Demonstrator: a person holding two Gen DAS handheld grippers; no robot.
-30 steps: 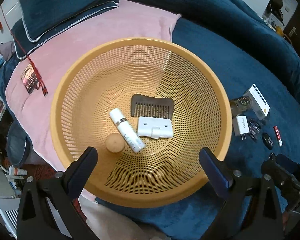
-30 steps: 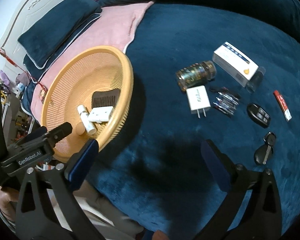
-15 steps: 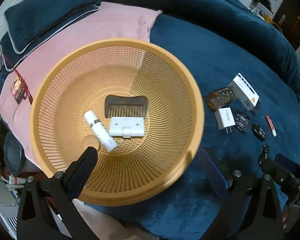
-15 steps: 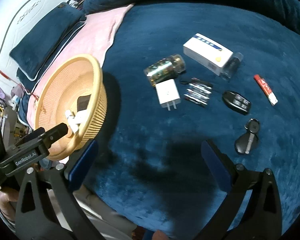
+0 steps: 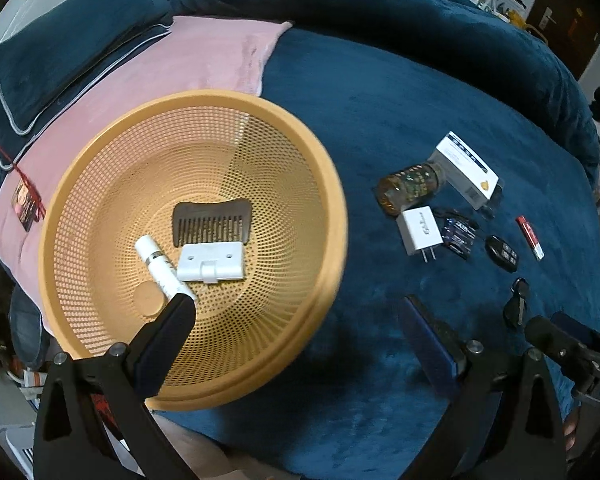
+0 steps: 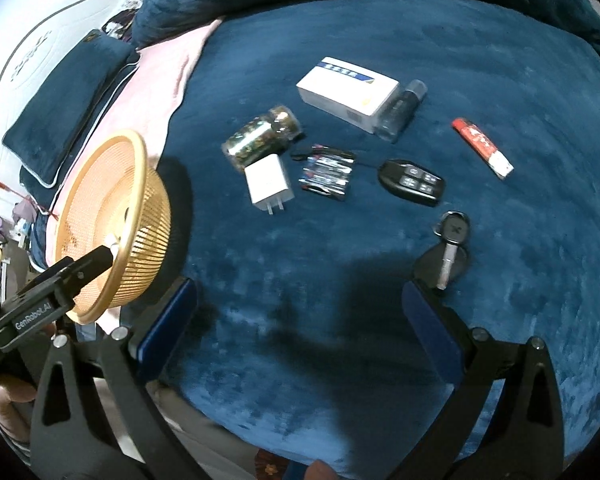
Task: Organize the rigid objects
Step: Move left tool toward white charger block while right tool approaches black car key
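An orange mesh basket [image 5: 332,208] [image 6: 140,168] sits on the bed and holds a dark comb [image 5: 211,222], a white tube [image 5: 160,268], a white plastic plate [image 5: 212,261] and a tan round lid [image 5: 150,300]. On the blue blanket to its right lie a glass jar [image 6: 262,136], a white charger [image 6: 269,182], a battery pack [image 6: 328,172], a white box [image 6: 348,92], a car remote [image 6: 412,182], a key [image 6: 450,248] and a red stick [image 6: 482,146]. My left gripper [image 5: 300,320] is open over the basket's near rim. My right gripper [image 6: 300,308] is open above bare blanket, near the key.
A pink towel [image 5: 172,64] lies under the basket's far side. Dark blue pillows [image 5: 72,36] sit at the back left. A small dark bottle [image 6: 400,110] lies against the white box. The bed's near edge runs just below both grippers.
Both grippers have swung to the right. The basket has slid left in both views and the loose items now sit closer to the centre. Both stay open and empty.
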